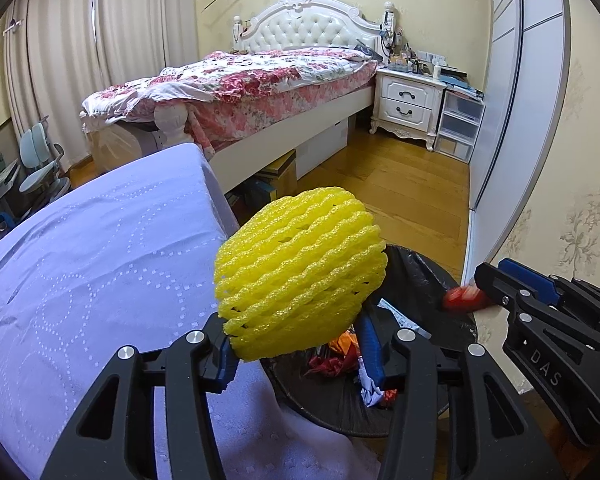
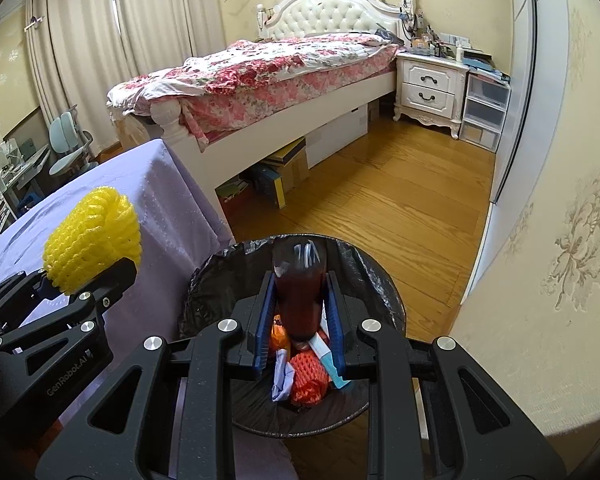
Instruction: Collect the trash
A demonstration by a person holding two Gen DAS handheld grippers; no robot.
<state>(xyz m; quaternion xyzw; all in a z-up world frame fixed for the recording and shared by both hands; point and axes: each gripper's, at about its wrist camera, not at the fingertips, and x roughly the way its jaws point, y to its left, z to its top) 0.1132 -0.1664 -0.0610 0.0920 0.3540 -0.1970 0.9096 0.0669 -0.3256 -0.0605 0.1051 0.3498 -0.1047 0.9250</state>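
My left gripper [image 1: 296,344] is shut on a yellow foam fruit net [image 1: 300,272] and holds it above the edge of the purple-covered table [image 1: 92,264], beside the bin. It also shows in the right wrist view [image 2: 92,240]. My right gripper [image 2: 300,284] is shut on a dark reddish-brown bottle [image 2: 300,296] and holds it right over the black-lined trash bin [image 2: 364,264]. The bin holds an orange foam net [image 2: 310,380], wrappers and paper. In the left wrist view the right gripper [image 1: 472,292] grips something red and blurred over the bin [image 1: 428,280].
A bed with a floral cover [image 2: 268,76] stands ahead, with boxes [image 2: 288,168] under it. A white nightstand [image 2: 432,84] and plastic drawers [image 2: 484,112] stand by the wardrobe. A wallpapered wall [image 2: 560,240] is close on the right. Wooden floor [image 2: 400,200] lies beyond the bin.
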